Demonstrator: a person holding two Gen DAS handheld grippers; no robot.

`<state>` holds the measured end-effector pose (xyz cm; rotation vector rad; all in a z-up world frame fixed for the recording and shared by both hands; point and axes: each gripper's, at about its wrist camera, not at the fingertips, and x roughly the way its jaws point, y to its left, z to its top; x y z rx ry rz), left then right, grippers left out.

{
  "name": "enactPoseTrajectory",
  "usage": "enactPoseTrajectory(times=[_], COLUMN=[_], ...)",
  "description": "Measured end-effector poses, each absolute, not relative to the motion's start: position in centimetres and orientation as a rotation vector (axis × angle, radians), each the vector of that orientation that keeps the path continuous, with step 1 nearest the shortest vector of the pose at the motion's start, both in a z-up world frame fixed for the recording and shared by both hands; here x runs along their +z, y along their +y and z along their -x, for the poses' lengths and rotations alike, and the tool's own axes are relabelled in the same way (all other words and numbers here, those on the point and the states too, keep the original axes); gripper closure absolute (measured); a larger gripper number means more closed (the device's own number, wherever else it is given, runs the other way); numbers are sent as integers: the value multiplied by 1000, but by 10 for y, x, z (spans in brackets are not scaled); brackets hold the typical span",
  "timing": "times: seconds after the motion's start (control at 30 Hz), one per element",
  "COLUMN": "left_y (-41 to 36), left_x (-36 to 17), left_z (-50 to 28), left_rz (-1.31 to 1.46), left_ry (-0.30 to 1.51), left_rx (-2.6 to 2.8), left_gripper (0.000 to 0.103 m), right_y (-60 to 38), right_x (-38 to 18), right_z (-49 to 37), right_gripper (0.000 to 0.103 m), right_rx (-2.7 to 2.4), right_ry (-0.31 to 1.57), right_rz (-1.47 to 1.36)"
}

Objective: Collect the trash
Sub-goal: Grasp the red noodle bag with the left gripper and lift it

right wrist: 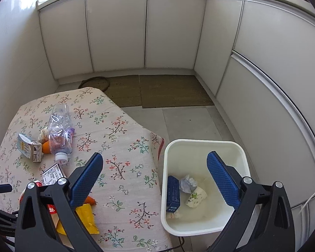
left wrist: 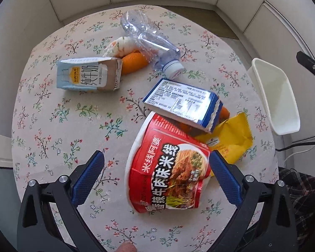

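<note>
Left gripper (left wrist: 156, 177) hangs with blue pads spread wide around a crushed red paper noodle bowl (left wrist: 168, 168) lying on its side near the floral-clothed table's (left wrist: 63, 126) front edge. Right gripper (right wrist: 155, 176), also wide apart, hovers over the white plastic bin (right wrist: 205, 145) beside the table's right edge.

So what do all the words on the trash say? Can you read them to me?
"纯牛奶" – milk carton, big dark letters; the smaller print is blurred.
"米线阿婆" – red noodle bowl, yellow letters.
"牛肉味米线" – the same bowl, white letters; the rest is cut off or blurred.
Blue and white box: nutrition table, too small to read.
Yellow packet, plastic bottle label, blue box in the bin: unreadable.
</note>
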<state>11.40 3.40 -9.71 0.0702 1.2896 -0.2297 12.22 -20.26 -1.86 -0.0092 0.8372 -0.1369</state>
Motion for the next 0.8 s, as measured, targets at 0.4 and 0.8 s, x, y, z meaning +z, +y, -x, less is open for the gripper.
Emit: enactPoseTrajectory(times=[0.4, 0.8], left_y=[14, 24], left_x=[-109, -129], left_z=[-91, -96], left_rz=[-209, -129], left_ry=[1288, 1352], left_rx=[-319, -356], left_gripper=[7, 10], right_y=[-181, -167], right_x=[-29, -35], right_z=[-131, -138], right_gripper=[7, 7], right_rx=[-97, -63], right_ry=[873, 905], right_rz=[27, 35])
